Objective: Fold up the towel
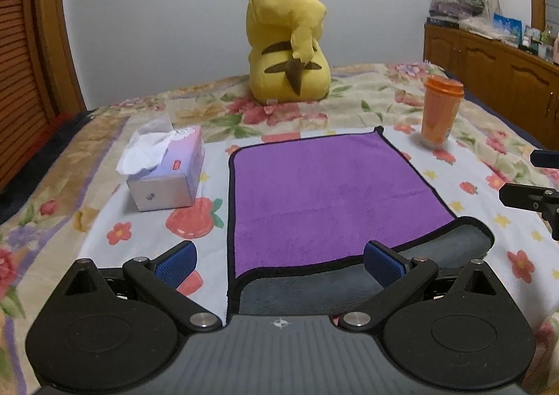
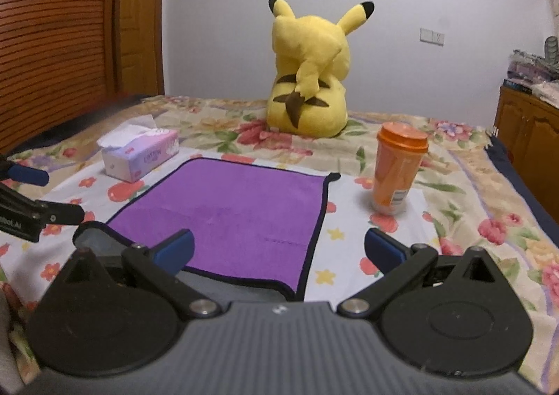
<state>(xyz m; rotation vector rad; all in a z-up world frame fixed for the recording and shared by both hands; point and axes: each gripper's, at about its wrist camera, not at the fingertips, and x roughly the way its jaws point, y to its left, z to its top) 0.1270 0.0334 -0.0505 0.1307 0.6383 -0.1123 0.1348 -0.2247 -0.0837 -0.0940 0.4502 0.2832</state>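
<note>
A floral bed (image 1: 349, 105) is filling both views. A plush (image 1: 288, 35) is sitting upper centre. The purple towel (image 1: 325, 192) is lying mid-frame, near edge folded showing grey. The left gripper (image 1: 279, 264) and right gripper (image 2: 279, 250) are hovering spread wide, gripping nothing.

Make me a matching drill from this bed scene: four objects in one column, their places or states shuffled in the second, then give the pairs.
Objects:
1. towel
2. tissue box
3. orange cup
4. yellow plush toy

Descriptions:
A. sits at the far end of the bed, back to the cameras
B. stands upright beside the towel's far right corner
C. lies spread purple side up, near edge showing grey
D. lies left of the towel, a tissue sticking out

Pairs: 1-C, 2-D, 3-B, 4-A
</note>
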